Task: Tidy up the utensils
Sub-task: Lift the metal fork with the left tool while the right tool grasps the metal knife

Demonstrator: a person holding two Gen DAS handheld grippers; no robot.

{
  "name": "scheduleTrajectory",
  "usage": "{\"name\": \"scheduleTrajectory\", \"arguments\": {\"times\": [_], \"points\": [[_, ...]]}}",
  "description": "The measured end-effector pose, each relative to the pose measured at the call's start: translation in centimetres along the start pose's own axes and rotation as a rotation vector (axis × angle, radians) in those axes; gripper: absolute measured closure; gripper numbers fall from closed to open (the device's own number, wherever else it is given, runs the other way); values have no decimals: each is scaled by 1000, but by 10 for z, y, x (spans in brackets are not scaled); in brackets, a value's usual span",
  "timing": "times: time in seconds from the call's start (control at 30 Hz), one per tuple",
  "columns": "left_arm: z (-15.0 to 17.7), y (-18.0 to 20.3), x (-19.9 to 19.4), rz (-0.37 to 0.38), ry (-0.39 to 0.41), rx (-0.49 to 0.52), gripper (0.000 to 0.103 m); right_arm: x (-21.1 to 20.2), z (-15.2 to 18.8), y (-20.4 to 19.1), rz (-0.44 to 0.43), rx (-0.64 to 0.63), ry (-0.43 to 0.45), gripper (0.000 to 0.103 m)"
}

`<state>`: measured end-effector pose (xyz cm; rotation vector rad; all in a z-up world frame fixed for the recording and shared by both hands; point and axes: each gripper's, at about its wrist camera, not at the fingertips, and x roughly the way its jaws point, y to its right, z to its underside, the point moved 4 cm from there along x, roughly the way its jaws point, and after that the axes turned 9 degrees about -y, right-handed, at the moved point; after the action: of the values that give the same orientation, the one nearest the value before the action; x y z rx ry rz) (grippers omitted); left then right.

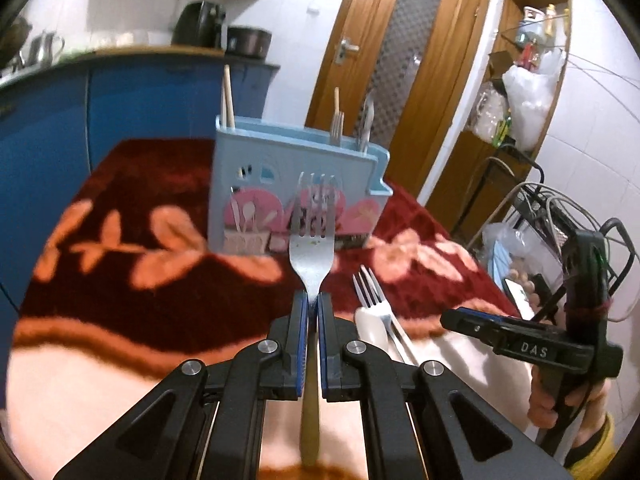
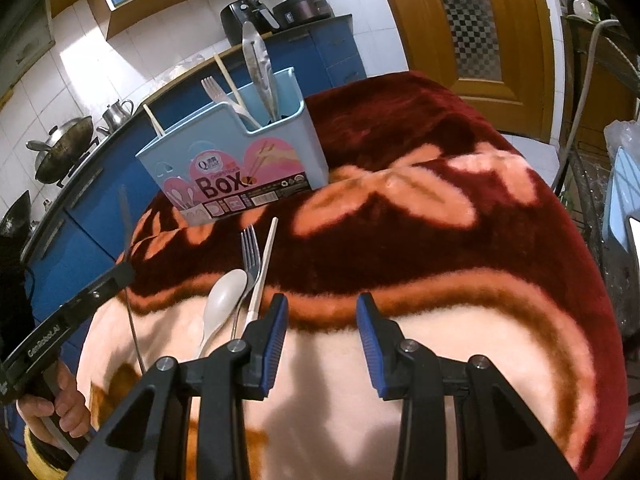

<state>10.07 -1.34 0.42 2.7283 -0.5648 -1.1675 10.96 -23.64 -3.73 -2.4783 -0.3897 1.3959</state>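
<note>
My left gripper (image 1: 313, 300) is shut on a metal fork (image 1: 311, 248) at its neck. The tines point up in front of the light blue utensil box (image 1: 296, 188), and the handle runs back between the fingers. From the right wrist view this held fork (image 2: 126, 220) shows edge-on at the left, above the blanket. My right gripper (image 2: 322, 320) stands open over the blanket with nothing between its fingers. Just left of it lie a second fork (image 2: 250, 252), a white spoon (image 2: 224, 300) and a pale chopstick (image 2: 264, 264). The box (image 2: 240, 168) holds chopsticks, a fork and metal utensils.
A red and peach floral blanket (image 2: 440, 240) covers the table. Blue cabinets (image 2: 80, 232) with a wok, kettle and air fryer run behind and to the left. A wooden door (image 1: 392, 60) stands behind the box. A wire rack with cables (image 1: 560, 216) crowds the table's right edge.
</note>
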Motion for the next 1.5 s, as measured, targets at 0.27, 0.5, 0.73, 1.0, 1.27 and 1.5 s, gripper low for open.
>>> {"name": "scheduleTrajectory", "arguments": {"times": [0.27,0.5,0.73,1.0,1.27,1.5], "points": [[-3,-18,-4,40,33,-47,98,9,-17,-14,-12,-17,-7,64],[0,-27,-2,65,40,-74,98,30,-36,-39,2,-111,-39,64],[-1,-26,0,75,45,-74,98,53,-48,-49,-47,-190,-91,70],[-4,-27,-1,76,54,-77,98,64,-55,-51,-89,-225,-116,78],[-7,-25,-4,104,66,-77,98,60,-56,-47,-115,-209,-83,78],[-7,-23,-6,96,65,-73,98,49,-58,-47,-143,-227,-51,78]]}}
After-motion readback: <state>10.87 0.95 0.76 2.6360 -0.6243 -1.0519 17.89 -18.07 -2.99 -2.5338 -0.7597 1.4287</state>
